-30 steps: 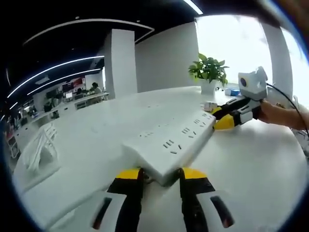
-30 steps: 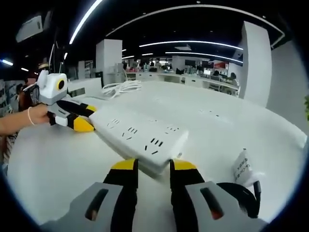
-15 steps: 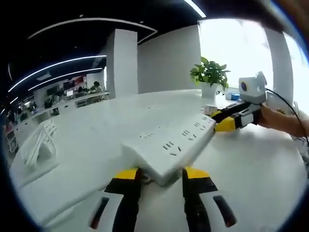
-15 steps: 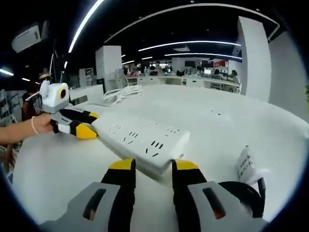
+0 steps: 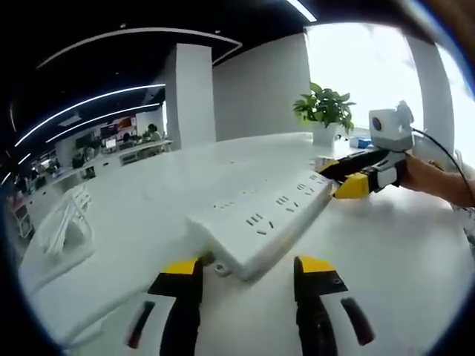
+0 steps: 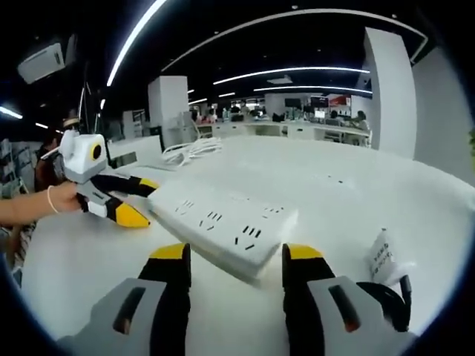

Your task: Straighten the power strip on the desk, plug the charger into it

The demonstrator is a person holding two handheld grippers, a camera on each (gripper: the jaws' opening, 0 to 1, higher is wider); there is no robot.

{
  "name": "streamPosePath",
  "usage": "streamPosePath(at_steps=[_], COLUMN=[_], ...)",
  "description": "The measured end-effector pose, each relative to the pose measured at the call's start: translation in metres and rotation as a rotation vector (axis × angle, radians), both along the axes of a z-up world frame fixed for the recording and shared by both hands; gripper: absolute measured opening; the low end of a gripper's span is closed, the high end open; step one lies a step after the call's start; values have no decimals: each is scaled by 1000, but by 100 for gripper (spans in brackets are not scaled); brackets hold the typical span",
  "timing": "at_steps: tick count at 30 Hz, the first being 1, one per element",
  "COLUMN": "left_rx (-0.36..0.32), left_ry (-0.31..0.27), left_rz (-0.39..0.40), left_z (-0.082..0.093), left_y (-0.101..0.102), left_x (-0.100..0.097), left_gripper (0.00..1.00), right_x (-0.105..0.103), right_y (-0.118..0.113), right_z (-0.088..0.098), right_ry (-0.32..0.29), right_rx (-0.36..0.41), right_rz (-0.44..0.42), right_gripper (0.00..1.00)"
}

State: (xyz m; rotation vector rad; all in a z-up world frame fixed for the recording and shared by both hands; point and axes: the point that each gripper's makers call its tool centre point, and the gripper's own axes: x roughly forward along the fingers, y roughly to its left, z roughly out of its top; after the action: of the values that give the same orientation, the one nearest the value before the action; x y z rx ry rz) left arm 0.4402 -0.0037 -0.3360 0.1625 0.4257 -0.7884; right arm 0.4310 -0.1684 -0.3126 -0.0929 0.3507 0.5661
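Honestly the power strip [image 5: 260, 226] looks like an easy thing to handle: a long white plastic bar, rigid, probably light enough that it'll skate on the smooth white desk [image 5: 386, 259] if you nudge it. It lies flat on the desk, running diagonally between the two grippers. In the left gripper view the left gripper [image 5: 249, 271] sits at the near end with its yellow-tipped jaws spread apart on either side of that end, not clamping it. In the right gripper view the right gripper [image 6: 236, 256] does the same at the opposite end, jaws wide and straddling the corner without pinching.

I'd grab it by the short ends or the long side edges, since the top face is all socket holes and glossy plastic gives little bite. Pushing one end will likely swing it more than slide it.

Hard-to-read stuff: the charger [image 6: 380, 256] is a small white block with printing on it, just right of the right gripper, with a dark cord loop [image 6: 386, 300] beside it cut off by the jaw. Can't make out its prongs. The strip's own cable isn't clear either; there's a white coil of cord [image 6: 189, 148] far back on the desk, but whether it connects I can't tell. A potted plant [image 5: 324, 111] stands at the far edge
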Motion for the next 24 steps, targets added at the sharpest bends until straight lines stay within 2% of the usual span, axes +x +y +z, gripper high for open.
streamPosePath(at_steps=[4, 9, 16, 19, 24], left_rx=[9, 6, 0, -3, -7], left_ry=[-18, -19, -25, -28, -43], left_rz=[11, 21, 33, 31, 29], left_z=[1, 3, 7, 8, 13], left_y=[2, 3, 3, 2, -1], left_x=[0, 0, -4, -5, -7], left_gripper=[55, 57, 67, 67, 71], right_x=[-3, -3, -5, -7, -9], right_y=[1, 0, 2, 6, 10], right_z=[0, 2, 5, 2, 0], right_ry=[2, -17, -39, -22, -40], right_rx=[1, 4, 3, -7, -18], right_rz=[7, -3, -6, 14, 31], right_gripper=[55, 65, 80, 83, 90])
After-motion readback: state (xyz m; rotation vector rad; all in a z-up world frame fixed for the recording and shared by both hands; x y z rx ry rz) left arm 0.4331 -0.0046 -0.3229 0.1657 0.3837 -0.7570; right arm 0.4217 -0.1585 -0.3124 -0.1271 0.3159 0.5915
